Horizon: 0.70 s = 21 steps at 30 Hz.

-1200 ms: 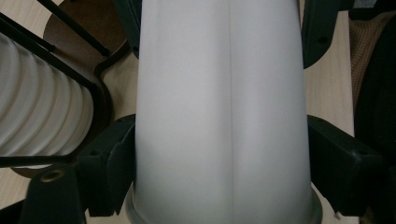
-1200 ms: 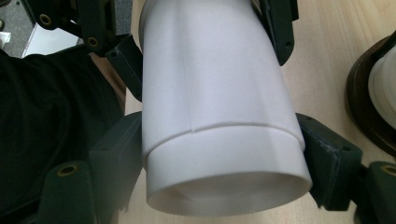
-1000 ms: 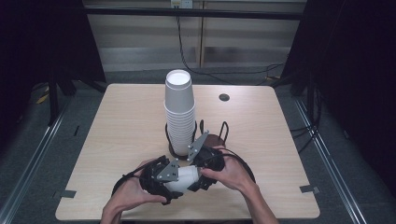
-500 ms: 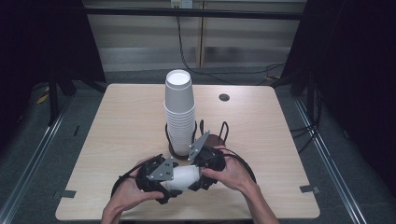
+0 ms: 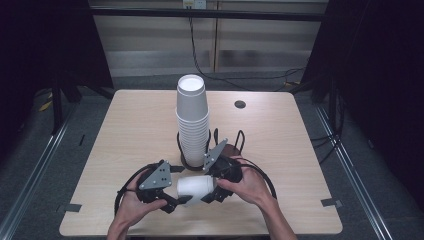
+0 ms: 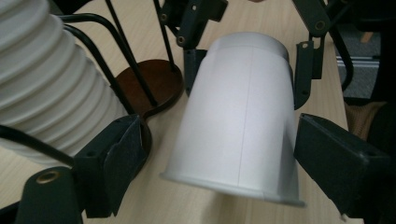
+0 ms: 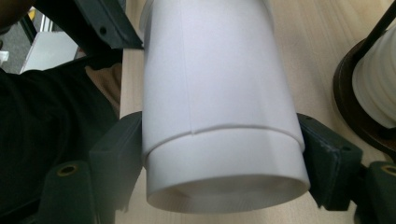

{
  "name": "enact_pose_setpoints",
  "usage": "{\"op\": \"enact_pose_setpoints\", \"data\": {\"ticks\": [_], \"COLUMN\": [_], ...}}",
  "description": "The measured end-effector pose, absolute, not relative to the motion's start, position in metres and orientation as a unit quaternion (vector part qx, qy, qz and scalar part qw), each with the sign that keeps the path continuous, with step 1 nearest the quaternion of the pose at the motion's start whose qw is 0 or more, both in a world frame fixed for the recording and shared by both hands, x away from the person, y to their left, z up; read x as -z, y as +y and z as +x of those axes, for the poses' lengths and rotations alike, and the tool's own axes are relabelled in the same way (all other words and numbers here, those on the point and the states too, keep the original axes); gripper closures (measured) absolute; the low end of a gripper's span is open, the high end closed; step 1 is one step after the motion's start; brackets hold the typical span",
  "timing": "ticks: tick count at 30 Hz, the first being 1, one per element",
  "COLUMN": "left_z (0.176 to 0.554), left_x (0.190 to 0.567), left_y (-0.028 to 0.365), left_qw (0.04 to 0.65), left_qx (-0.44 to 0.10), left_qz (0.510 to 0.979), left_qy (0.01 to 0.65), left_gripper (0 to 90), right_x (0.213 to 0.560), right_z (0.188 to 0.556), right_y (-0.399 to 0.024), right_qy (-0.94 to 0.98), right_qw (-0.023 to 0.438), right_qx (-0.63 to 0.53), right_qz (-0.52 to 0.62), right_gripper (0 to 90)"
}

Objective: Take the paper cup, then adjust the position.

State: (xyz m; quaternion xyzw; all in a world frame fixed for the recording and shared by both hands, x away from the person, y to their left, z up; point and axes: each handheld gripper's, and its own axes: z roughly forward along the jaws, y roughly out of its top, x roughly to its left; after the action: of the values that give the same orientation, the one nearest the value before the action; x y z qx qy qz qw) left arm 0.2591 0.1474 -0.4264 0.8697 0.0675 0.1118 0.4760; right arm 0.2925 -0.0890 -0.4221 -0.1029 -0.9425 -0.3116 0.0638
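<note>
Near my edge of the table, between my two hands, a white paper cup (image 5: 196, 188) lay on its side, carried just above the wood. My right gripper (image 5: 216, 189) had it by the base end: in the right gripper view the two black jaws pressed against the cup (image 7: 219, 107) on both sides, right where an inner cup's base stuck out of the outer sleeve, so it looked like two cups nested together. My left gripper (image 5: 172, 200) sat at the rim end. Its jaws had just been opening a little, and in the left gripper view they stood spread either side of the cup (image 6: 243, 121), with a visible gap on each side, so that gripper was pinching nothing. The rim pointed toward me in that view, and the jaws of my right gripper (image 6: 243, 70) clamped the far end.

Just behind my hands stood the tall stack of white cups (image 5: 192, 120), mouths down, in a black wire holder (image 5: 215, 142) with a dark round base (image 6: 152, 81). The lying cup was near that base but apart from it. Farther back on the table (image 5: 125, 130) was a small dark round cap (image 5: 240, 104).
</note>
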Motion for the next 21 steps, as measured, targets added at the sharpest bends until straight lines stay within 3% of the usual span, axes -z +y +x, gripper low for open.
{"op": "enact_pose_setpoints", "data": {"ticks": [21], "left_z": [0.255], "left_x": [0.438], "left_y": [0.184], "left_qw": [0.556], "left_qx": [-0.103], "left_qz": [0.812], "left_qy": [0.141], "left_gripper": [15.5], "right_x": [0.438], "right_z": [0.289], "right_y": [-0.112], "right_qy": [-0.913], "right_qw": [0.061], "right_qx": [0.375], "right_qz": [-0.151], "right_gripper": [23.1]}}
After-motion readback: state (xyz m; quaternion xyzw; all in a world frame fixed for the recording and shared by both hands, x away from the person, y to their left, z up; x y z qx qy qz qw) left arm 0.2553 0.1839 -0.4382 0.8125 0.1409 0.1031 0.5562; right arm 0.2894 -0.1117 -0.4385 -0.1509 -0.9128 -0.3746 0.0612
